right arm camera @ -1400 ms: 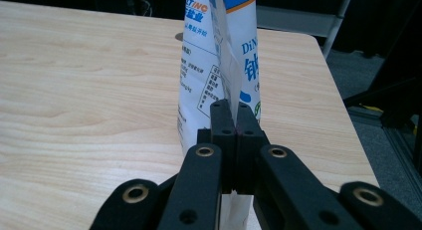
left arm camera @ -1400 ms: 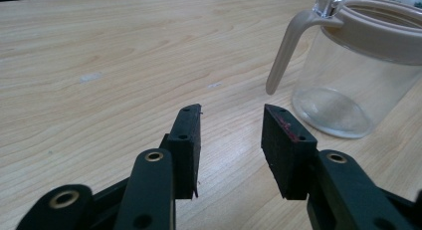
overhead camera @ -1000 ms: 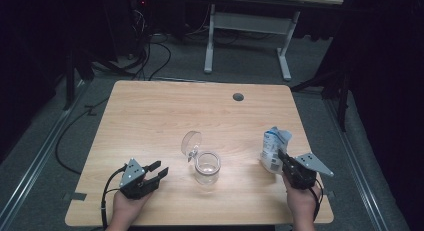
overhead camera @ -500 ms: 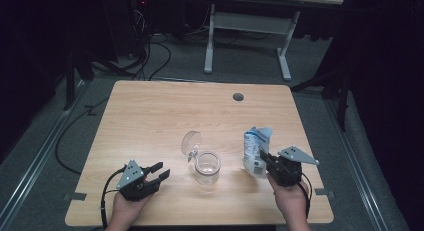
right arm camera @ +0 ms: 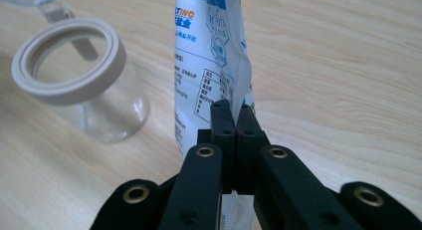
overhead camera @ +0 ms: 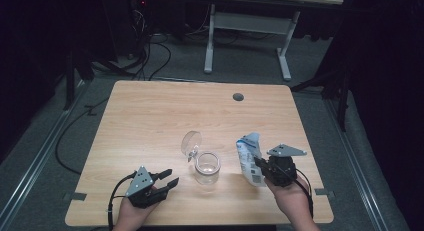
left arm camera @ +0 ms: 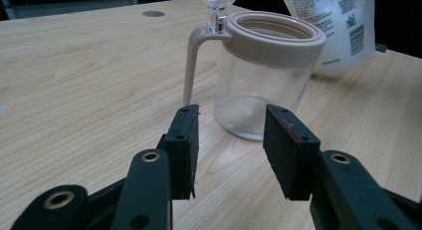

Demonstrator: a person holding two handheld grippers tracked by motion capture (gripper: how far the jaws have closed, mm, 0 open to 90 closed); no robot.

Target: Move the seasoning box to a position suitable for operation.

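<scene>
On the wooden table [overhead camera: 150, 121], pouch [overhead camera: 249, 158] upright, top upward, pinched in right gripper [overhead camera: 261, 168] jaws; left gripper [overhead camera: 167, 178] jaws half-wide, empty.

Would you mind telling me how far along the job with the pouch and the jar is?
Done: the jar stands with its lid flipped open. In hand: the right gripper pinches the pouch beside it. Left: nothing poured; jar looks empty. The left gripper waits open.
</scene>
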